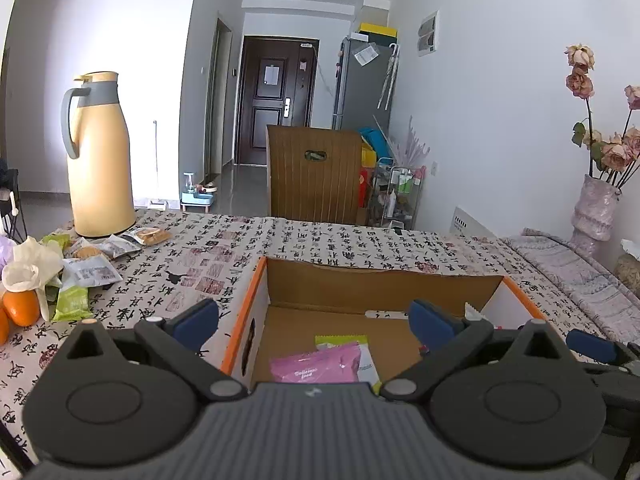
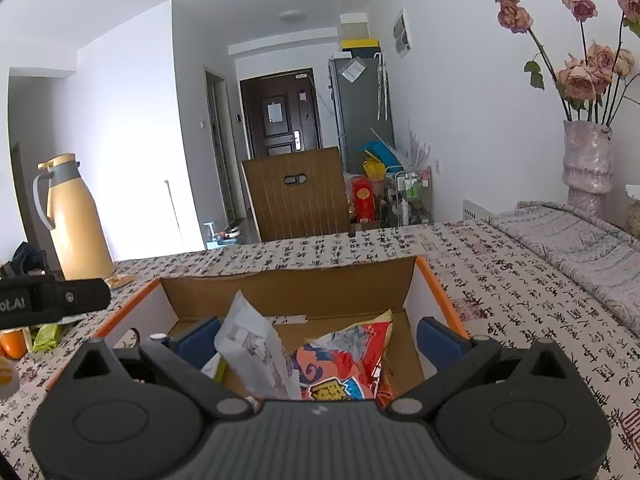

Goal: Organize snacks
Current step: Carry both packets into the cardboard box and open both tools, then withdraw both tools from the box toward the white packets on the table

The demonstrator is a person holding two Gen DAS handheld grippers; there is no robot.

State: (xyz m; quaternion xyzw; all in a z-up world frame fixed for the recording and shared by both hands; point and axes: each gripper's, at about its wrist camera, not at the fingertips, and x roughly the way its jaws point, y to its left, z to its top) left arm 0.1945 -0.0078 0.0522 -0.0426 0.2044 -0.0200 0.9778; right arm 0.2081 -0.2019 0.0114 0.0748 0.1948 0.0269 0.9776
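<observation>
Claws both released wide, left claw (image 1: 314,320) and right claw (image 2: 320,338) hang over the cardboard box (image 1: 384,280) holding a pink packet (image 1: 316,368) and red snack bag (image 2: 348,364).

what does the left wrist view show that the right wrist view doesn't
Only the left wrist view: a pink packet in the box and the loose snack pile beside the thermos.

Only the right wrist view: a red and orange bag and a white packet between the open right gripper.

Both: the cardboard box, the yellow thermos, an orange and the patterned tablecloth. The left gripper is open too.
</observation>
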